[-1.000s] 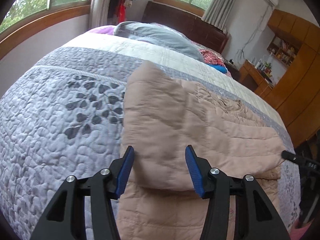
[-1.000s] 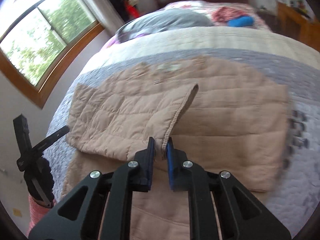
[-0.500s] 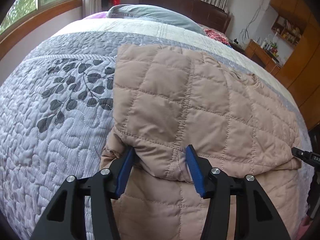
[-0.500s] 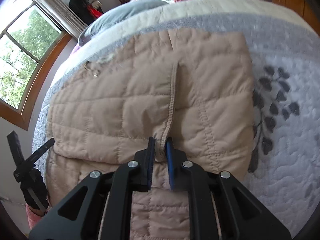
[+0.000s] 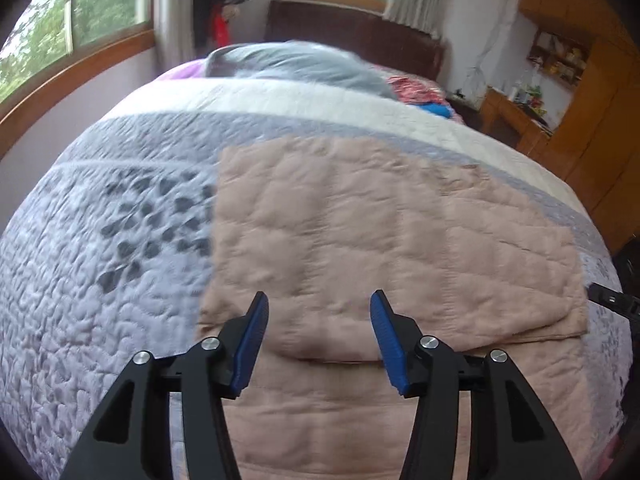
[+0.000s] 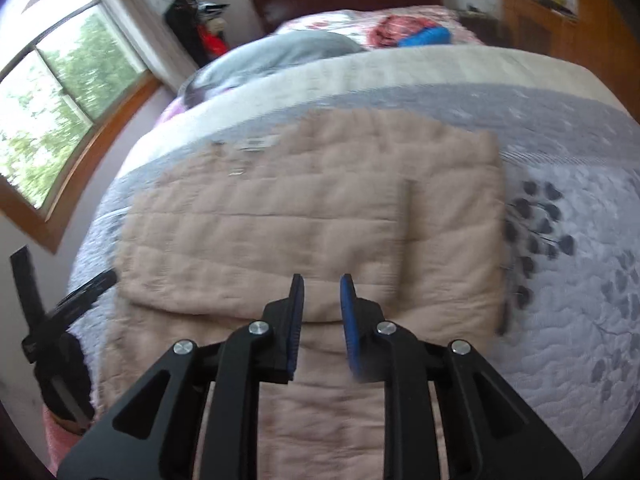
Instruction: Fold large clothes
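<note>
Across the centre of both wrist views lies a beige quilted jacket (image 5: 380, 232), spread flat on a grey-and-white quilted bedspread (image 5: 100, 280) with a dark leaf pattern; an upper layer is folded over the lower one, its folded edge running across the frame just beyond the fingertips. At lower centre of the left wrist view, the left gripper (image 5: 318, 334) stands released, its blue pads well apart, with only flat fabric showing in the gap and nothing pinched. At lower centre of the right wrist view, the right gripper (image 6: 322, 308) shows a narrow gap and its jaws are opening; no cloth sits between the pads (the jacket lies beyond and below them). Both frames are motion-blurred. Toward the upper part of each view, a grey pillow (image 6: 276, 54) rests near a dark wooden headboard (image 5: 360, 36). Windows (image 6: 60, 92) occupy the upper left, wooden cabinets (image 5: 580, 92) the upper right.
</note>
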The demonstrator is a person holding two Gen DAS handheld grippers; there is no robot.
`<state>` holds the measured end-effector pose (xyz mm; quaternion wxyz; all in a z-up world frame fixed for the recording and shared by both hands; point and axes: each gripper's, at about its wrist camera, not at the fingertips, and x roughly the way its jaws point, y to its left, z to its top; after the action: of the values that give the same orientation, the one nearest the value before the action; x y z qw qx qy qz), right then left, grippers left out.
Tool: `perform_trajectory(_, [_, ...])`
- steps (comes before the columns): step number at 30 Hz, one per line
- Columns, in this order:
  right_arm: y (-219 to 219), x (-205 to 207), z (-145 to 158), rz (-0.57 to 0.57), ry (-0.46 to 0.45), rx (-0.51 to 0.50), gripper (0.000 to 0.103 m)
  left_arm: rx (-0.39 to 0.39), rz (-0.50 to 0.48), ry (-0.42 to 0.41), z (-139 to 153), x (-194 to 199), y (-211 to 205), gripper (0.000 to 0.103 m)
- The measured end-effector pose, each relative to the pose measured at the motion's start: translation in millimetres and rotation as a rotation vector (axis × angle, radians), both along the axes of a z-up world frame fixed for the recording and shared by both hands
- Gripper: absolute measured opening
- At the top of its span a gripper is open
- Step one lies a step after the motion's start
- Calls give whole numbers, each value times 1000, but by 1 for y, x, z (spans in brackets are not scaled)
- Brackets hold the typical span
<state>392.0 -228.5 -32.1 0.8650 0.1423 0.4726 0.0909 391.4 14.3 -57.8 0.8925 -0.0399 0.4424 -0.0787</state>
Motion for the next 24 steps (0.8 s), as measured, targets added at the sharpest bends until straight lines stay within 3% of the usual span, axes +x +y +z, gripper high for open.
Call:
perform_trajectory(7, [52, 21, -26, 74, 69, -19, 19, 22, -49, 30, -12, 12, -37, 52])
perform_trajectory(15, [60, 43, -64, 64, 127, -25, 14, 43, -45, 83, -46, 28, -39, 53])
perform_trajectory(19, [58, 44, -58, 82, 124, -28, 19, 67, -48, 70, -38, 26, -42, 53])
perform_trajectory(24, [50, 51, -26, 60, 55, -9, 20, 41, -43, 6, -8, 36, -45, 52])
